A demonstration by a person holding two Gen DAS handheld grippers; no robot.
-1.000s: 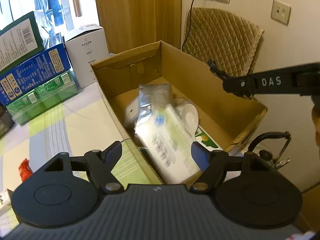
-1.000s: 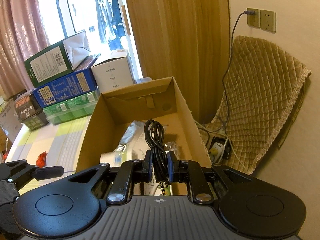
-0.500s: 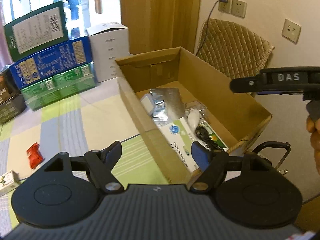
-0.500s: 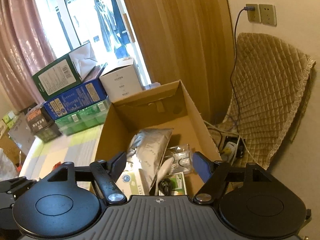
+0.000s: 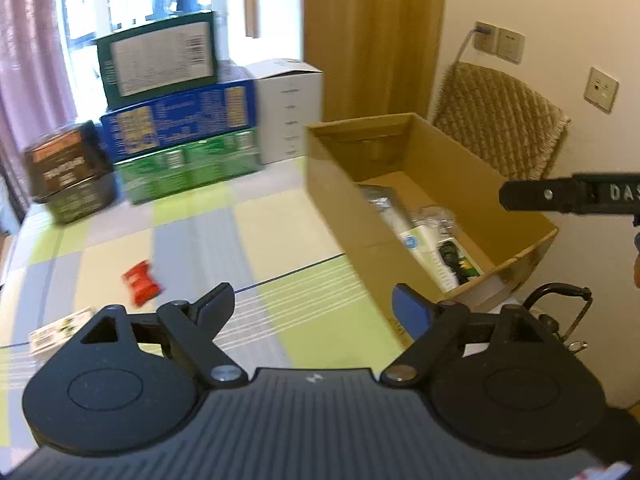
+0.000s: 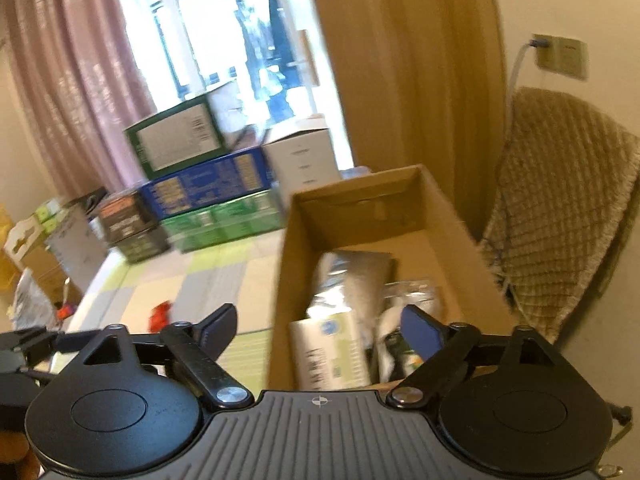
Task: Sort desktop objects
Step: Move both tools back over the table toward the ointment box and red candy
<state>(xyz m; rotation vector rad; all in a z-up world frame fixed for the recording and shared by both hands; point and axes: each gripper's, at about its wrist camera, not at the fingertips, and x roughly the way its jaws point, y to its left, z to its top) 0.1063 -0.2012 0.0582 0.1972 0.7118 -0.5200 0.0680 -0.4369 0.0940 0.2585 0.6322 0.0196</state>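
An open cardboard box [image 5: 472, 184] [image 6: 288, 264] stands at the table's right edge. Inside lie a silver pouch [image 6: 352, 276], a white-green packet [image 6: 328, 352] [image 5: 420, 240] and a black cable [image 5: 450, 254]. A red wrapper [image 5: 141, 283] [image 6: 160, 314] and a small white carton [image 5: 60, 326] lie on the chequered tablecloth. My left gripper [image 5: 314, 308] is open over the cloth, left of the box. My right gripper [image 6: 318, 326] is open above the box's near end; its finger [image 5: 560, 198] shows at the left wrist view's right edge.
Stacked green, blue and dark cartons [image 5: 176, 120] [image 6: 200, 176] and a white box [image 5: 290, 108] line the table's far side. A quilted chair back [image 5: 500, 128] [image 6: 560, 208] stands by the wall right of the box. More boxes [image 6: 44, 248] sit at far left.
The right gripper opened and let the black cable drop into the box, then drew back. The left gripper swung left, away from the box, over the tablecloth.
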